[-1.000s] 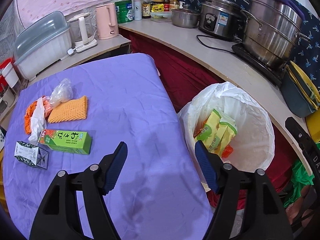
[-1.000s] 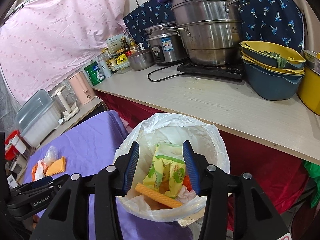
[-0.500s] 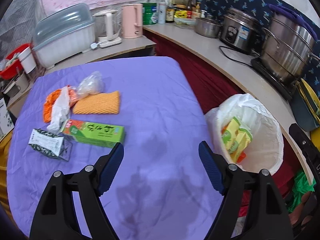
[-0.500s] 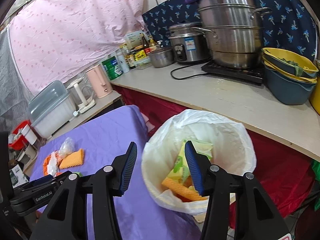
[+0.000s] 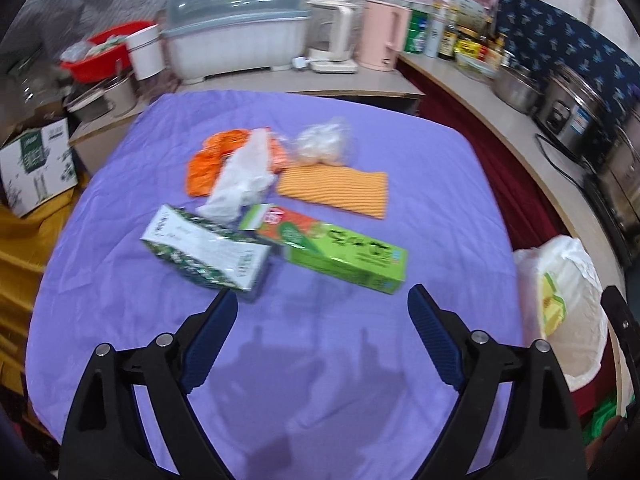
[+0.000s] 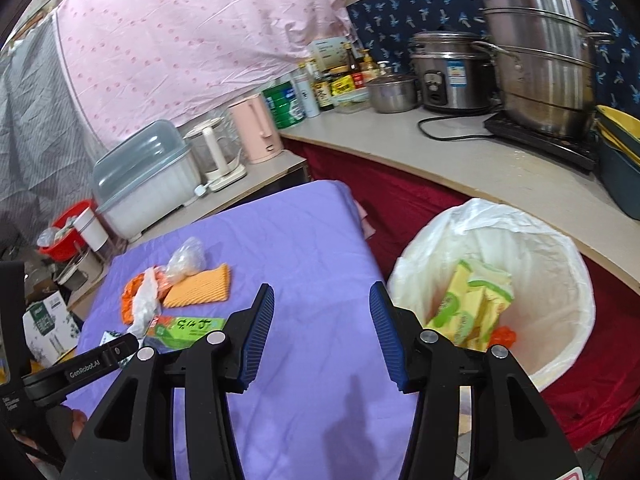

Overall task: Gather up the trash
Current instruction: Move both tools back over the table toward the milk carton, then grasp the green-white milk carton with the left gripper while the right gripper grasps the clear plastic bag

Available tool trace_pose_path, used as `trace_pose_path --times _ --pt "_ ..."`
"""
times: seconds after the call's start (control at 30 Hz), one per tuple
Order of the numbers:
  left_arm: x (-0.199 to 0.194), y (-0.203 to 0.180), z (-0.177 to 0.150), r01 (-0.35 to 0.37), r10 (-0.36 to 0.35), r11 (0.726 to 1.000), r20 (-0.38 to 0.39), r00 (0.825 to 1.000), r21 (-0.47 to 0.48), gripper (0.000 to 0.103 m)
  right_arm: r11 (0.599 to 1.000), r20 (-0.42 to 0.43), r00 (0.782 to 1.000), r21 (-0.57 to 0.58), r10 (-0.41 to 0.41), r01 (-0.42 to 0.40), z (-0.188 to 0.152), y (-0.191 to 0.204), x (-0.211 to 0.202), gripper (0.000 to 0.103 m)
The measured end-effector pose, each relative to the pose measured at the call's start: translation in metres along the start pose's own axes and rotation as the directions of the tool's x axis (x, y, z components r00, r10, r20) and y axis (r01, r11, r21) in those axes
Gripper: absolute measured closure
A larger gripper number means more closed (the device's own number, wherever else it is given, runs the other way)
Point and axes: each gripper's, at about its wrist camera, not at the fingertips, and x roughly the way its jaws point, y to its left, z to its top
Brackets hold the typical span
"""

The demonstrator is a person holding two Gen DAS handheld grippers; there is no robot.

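Trash lies on the purple table: a green box, a white-and-green carton, an orange ribbed foam sleeve, a white crumpled wrapper, orange netting and a clear plastic bag. My left gripper is open and empty, just short of the two boxes. My right gripper is open and empty over the table's right part, beside the white-lined bin, which holds yellow-green packets. The green box and foam sleeve also show in the right wrist view.
A counter curves behind the bin with a rice cooker, a steel steamer pot, bottles and a pink kettle. A covered dish rack stands behind the table. A cardboard box sits at the left.
My left gripper has swung left from the bin toward the trash pile, now centred on the two boxes. My right gripper has moved from above the bin to over the table.
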Motion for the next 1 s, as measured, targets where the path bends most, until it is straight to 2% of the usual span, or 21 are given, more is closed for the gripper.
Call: trace_pose_path --times 0.3,0.47,0.67,1.0 --pt "0.014 0.085 0.012 -0.092 0.086 0.979 -0.043 0.995 -0.179 0.016 0.996 -0.051 0.997 -0.054 0.065 -0.068 -0.008 0.053 0.028 0.054" --pt "0.026 0.115 0.016 -0.116 0.097 0.958 -0.082 0.992 -0.261 0.016 0.992 -0.086 0.992 -0.069 0.095 -0.102 -0.012 0.078 0.048 0.054" --pt "0.045 0.132 0.025 -0.146 0.102 0.923 -0.141 0.985 -0.355 0.016 0.987 -0.124 0.985 -0.091 0.124 -0.136 -0.014 0.104 0.076 0.054" --pt "0.091 0.128 0.047 -0.184 0.104 0.899 -0.215 0.971 -0.397 0.016 0.974 -0.17 0.972 -0.129 0.161 -0.184 0.001 0.143 0.134 0.054"
